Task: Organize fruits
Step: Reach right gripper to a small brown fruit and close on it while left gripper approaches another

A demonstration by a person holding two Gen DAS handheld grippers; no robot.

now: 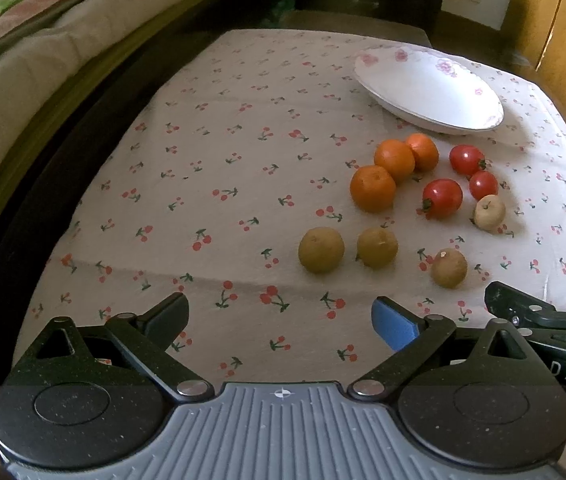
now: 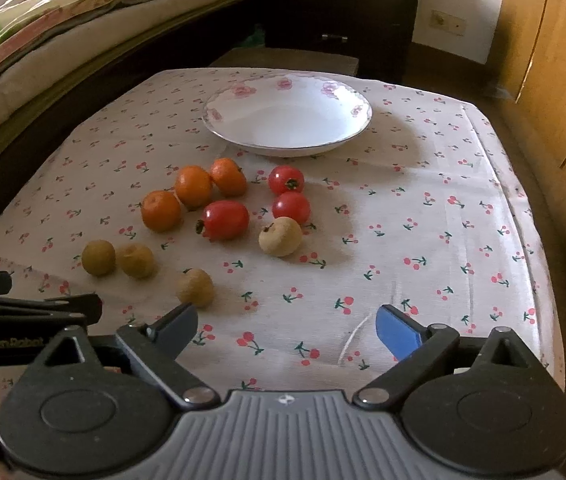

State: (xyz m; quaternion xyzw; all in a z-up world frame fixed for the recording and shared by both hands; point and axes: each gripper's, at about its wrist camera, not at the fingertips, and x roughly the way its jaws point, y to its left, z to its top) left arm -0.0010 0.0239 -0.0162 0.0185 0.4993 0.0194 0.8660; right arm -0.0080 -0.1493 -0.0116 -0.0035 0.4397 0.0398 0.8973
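Note:
Fruit lies loose on a cherry-print tablecloth (image 1: 211, 184) (image 2: 423, 240). Three oranges (image 1: 373, 188) (image 2: 193, 186) cluster together, three red tomatoes (image 1: 442, 198) (image 2: 225, 219) lie to their right, and several brownish-yellow round fruits (image 1: 321, 249) (image 2: 196, 287) are nearer me, one paler (image 1: 490, 212) (image 2: 281, 237). A white flowered bowl (image 1: 431, 92) (image 2: 287, 116) stands empty behind them. My left gripper (image 1: 283, 322) is open over bare cloth. My right gripper (image 2: 289, 326) is open too, its left finger close to the nearest brown fruit, nothing between the pads.
A bed with folded blankets (image 2: 63, 20) runs along the left side of the table. A dark drawer unit (image 2: 339, 12) stands behind it and a wooden cabinet (image 2: 555, 60) on the right. The right gripper's body (image 1: 543, 316) shows at the left wrist view's right edge.

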